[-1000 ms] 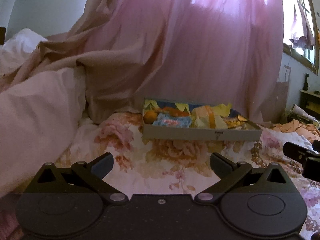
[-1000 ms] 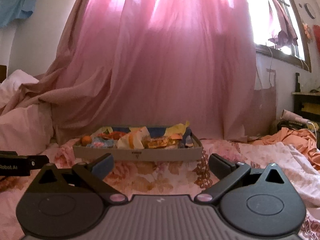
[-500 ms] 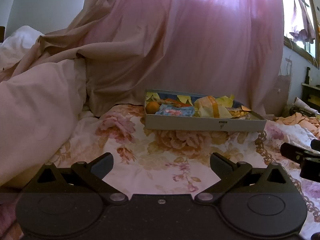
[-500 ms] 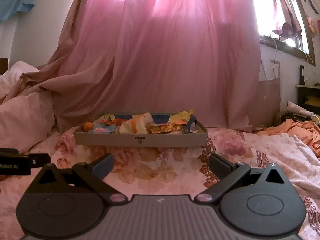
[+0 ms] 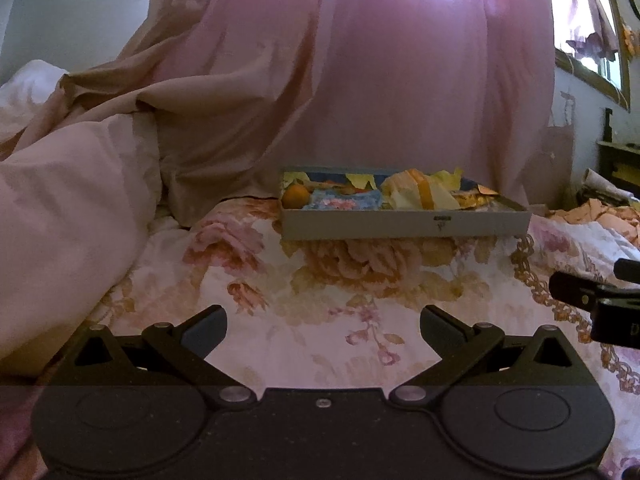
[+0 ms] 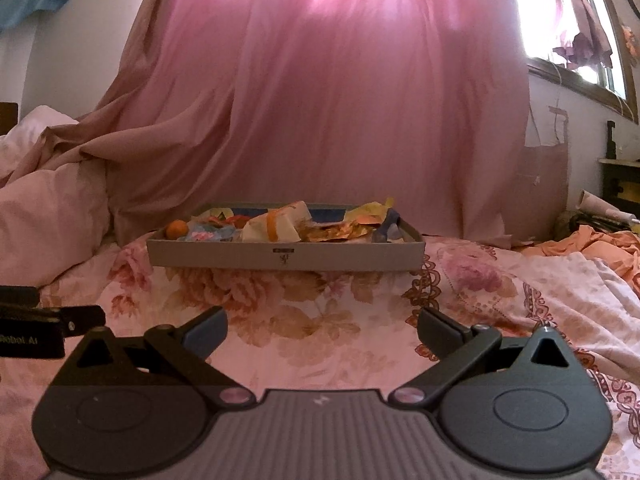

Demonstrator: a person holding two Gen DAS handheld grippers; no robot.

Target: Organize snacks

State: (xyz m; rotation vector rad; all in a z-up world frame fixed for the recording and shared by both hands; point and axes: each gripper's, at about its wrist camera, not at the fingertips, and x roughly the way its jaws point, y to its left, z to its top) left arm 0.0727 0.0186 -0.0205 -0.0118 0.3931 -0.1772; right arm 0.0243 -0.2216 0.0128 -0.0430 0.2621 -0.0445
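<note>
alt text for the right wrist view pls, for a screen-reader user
The open right gripper, holding nothing, points at a shallow grey box of snack packets on a floral bedspread, with a small orange at the box's left end. A pink curtain hangs behind, and the left gripper shows at the left edge.

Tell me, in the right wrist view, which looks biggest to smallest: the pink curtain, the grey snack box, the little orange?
1. pink curtain
2. grey snack box
3. little orange

The curtain hangs farther back yet looks largest.
</note>
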